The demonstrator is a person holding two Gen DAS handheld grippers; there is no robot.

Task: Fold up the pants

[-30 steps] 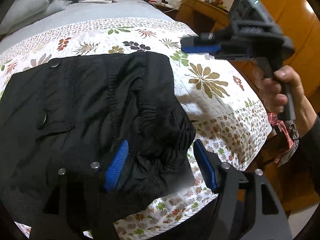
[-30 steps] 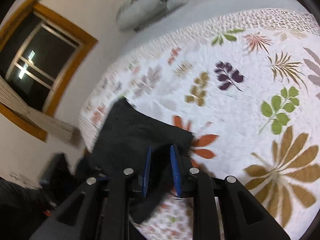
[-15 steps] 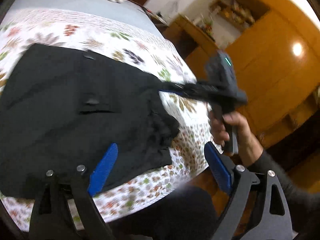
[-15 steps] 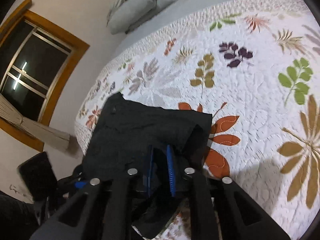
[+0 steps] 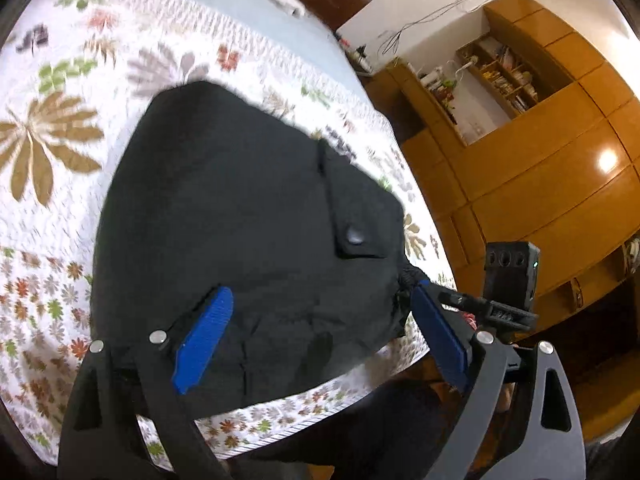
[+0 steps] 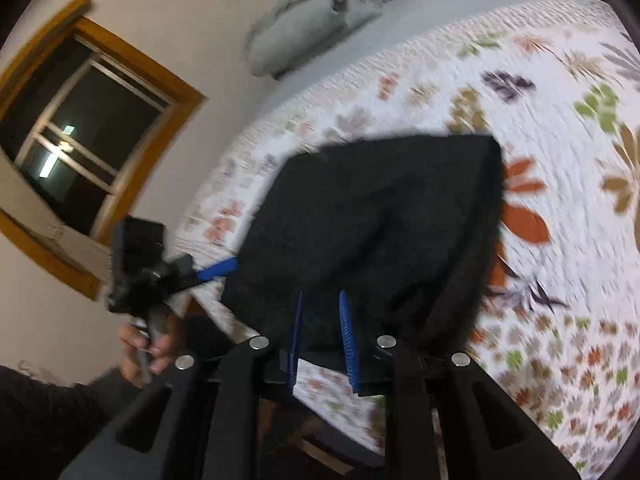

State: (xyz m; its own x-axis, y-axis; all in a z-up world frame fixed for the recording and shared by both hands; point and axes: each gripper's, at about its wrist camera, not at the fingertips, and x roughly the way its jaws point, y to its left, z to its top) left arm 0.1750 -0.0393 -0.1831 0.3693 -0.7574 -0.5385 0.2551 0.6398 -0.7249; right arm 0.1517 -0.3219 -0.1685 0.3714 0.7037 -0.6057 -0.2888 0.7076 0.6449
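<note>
The black pants (image 5: 248, 216) lie folded in a thick bundle on the flowered quilt (image 5: 48, 184), near the bed's front edge. A button flap pocket (image 5: 354, 236) faces up. My left gripper (image 5: 320, 332) is open wide and empty, held just above the near edge of the bundle. My right gripper (image 6: 322, 320) is shut on the pants' near edge (image 6: 360, 240); in the left wrist view the right gripper (image 5: 416, 284) pinches the bundle's right corner. In the right wrist view the left gripper (image 6: 216, 270) shows at the bundle's left side.
Grey pillows (image 6: 304, 28) and loose clothes lie at the bed's head. A window (image 6: 76, 136) is on the left wall. Wooden cupboards and shelves (image 5: 520, 128) stand to the right of the bed. The bed edge (image 5: 280, 432) is right below the grippers.
The left gripper has swung from the pants' right end to the left of the bundle, still open. The right gripper has closed onto the pants' edge and moved in low beside it.
</note>
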